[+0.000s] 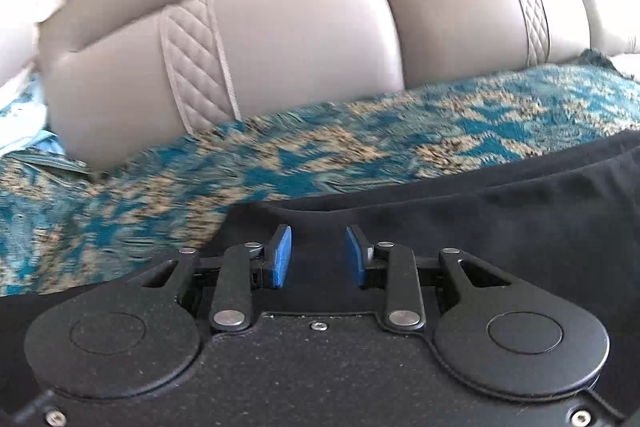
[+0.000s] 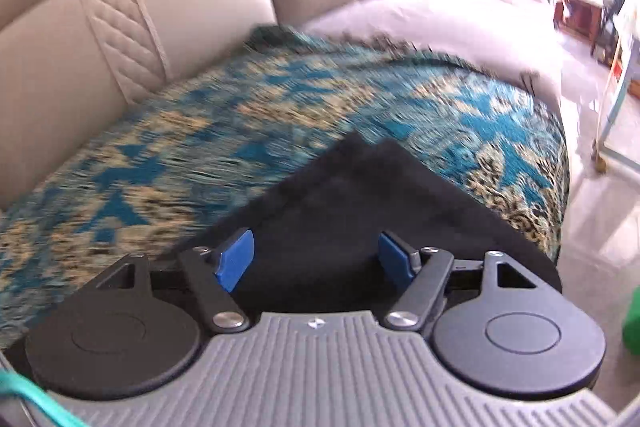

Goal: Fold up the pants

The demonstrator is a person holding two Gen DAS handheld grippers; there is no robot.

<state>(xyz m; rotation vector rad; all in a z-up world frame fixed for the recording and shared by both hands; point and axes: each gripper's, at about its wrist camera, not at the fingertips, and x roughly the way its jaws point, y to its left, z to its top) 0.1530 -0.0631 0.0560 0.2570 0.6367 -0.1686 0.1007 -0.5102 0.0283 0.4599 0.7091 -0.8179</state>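
right wrist view shows the black pants (image 2: pixel 352 195) lying on a teal and tan patterned throw (image 2: pixel 200 131) that covers the seat of a beige leather sofa (image 2: pixel 60 19). one squared end of the dark cloth, perhaps a leg hem, points away from the camera toward the sofa back. the fabric looks soft, matte and light, likely a knit or brushed weave; it should drape and sag rather than hold a shape, and it will probably cling a little to the fuzzy throw instead of sliding. nothing about it seems fragile. the best places to take hold are judged to be the edges and corners, where a pinch can catch the layers together.

the right gripper (image 2: pixel 316 259) hovers over that end with its blue pads (image 2: pixel 236 259) spread wide, cloth below them but not pinched. in the left wrist view, more of the pants (image 1: pixel 500 227) stretches off to the right, a long fold running across it. the left gripper (image 1: pixel 318 255) sits over the dark cloth with its jaws parted by a narrower gap, nothing caught between its pads (image 1: pixel 280 259). both views are smeared with motion blur.
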